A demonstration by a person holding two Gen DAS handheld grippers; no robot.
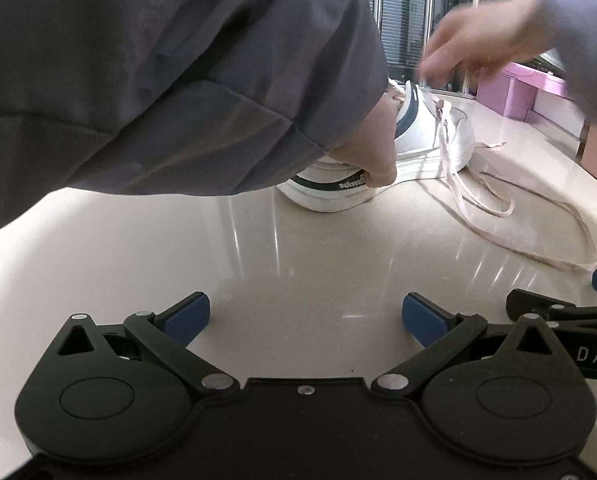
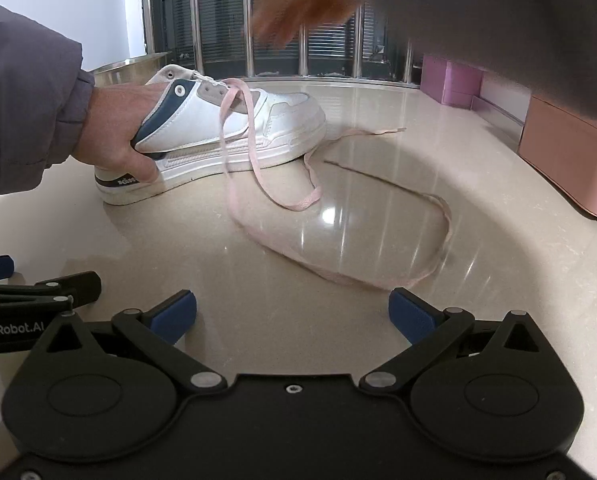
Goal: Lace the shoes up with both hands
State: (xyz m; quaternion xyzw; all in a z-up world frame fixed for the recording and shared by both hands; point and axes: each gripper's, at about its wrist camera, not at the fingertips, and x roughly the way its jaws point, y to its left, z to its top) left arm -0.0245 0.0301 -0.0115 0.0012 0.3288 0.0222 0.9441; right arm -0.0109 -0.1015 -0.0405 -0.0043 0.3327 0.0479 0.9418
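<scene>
A white sneaker [image 1: 430, 140] [image 2: 234, 128] with navy heel trim stands on the glossy beige table. A bare hand [image 1: 372, 148] [image 2: 118, 136] grips its heel. A second bare hand [image 1: 482, 44] [image 2: 298, 4], blurred, hovers above the tongue. A pale pink lace [image 1: 486, 208] [image 2: 266, 188] hangs from the upper eyelets and trails in loops across the table. My left gripper [image 1: 306, 318] and right gripper [image 2: 292, 314] lie side by side on the table well short of the shoe, both open with nothing between their blue pads.
Pink boxes [image 1: 518, 92] [image 2: 454, 80] stand at the back right, with a larger salmon box [image 2: 570, 152] nearer the right edge. A grey sleeve [image 1: 158, 72] fills the upper left of the left wrist view. A window with blinds [image 2: 274, 12] runs behind the table.
</scene>
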